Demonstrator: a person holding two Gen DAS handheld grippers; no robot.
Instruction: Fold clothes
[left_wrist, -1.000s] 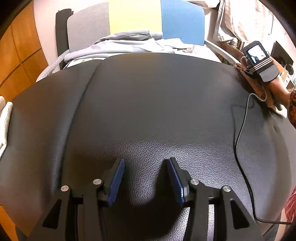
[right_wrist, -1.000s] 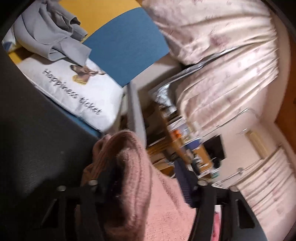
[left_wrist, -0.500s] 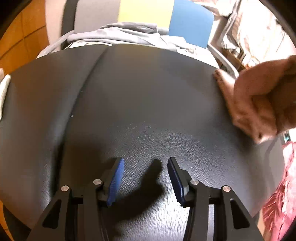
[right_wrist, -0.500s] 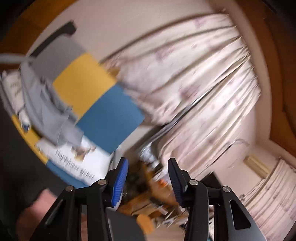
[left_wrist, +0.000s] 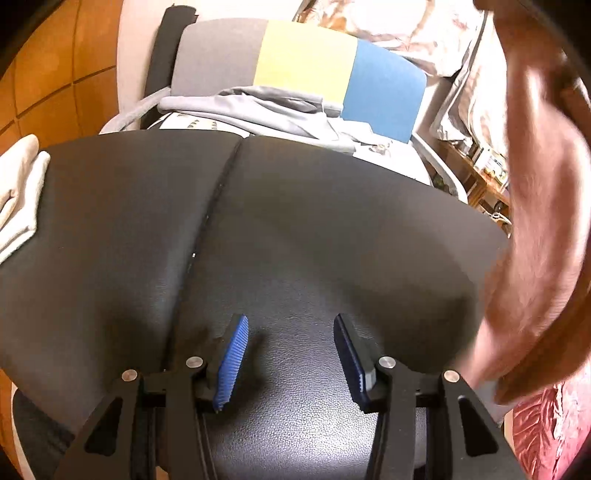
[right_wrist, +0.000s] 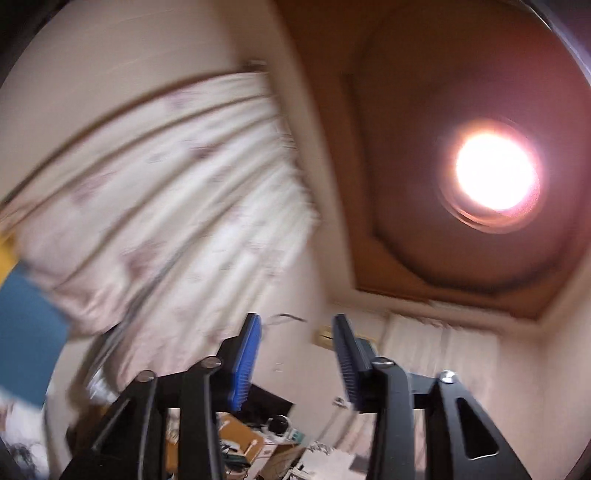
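A pink knitted sweater (left_wrist: 543, 221) hangs blurred down the right side of the left wrist view, over the right edge of the black leather surface (left_wrist: 314, 221). What holds it up is out of view. My left gripper (left_wrist: 290, 332) hovers low over the near part of that surface, open, with nothing between its blue pads. In the right wrist view my right gripper (right_wrist: 297, 332) points up toward the ceiling. Its jaws are opening and only air shows between the pads; no sweater appears in that view.
A grey garment (left_wrist: 266, 110) lies on a chair with a grey, yellow and blue back (left_wrist: 306, 59) beyond the surface. A pale folded cloth (left_wrist: 18, 192) sits at the left edge. Red patterned fabric (left_wrist: 546, 428) lies at lower right. Curtain (right_wrist: 166, 184) and ceiling lamp (right_wrist: 495, 173) fill the right view.
The right gripper swung up from the sweater, which was between its jaws, to face the ceiling with empty jaws. The sweater rose at the table's right edge. The left gripper lifted slightly.
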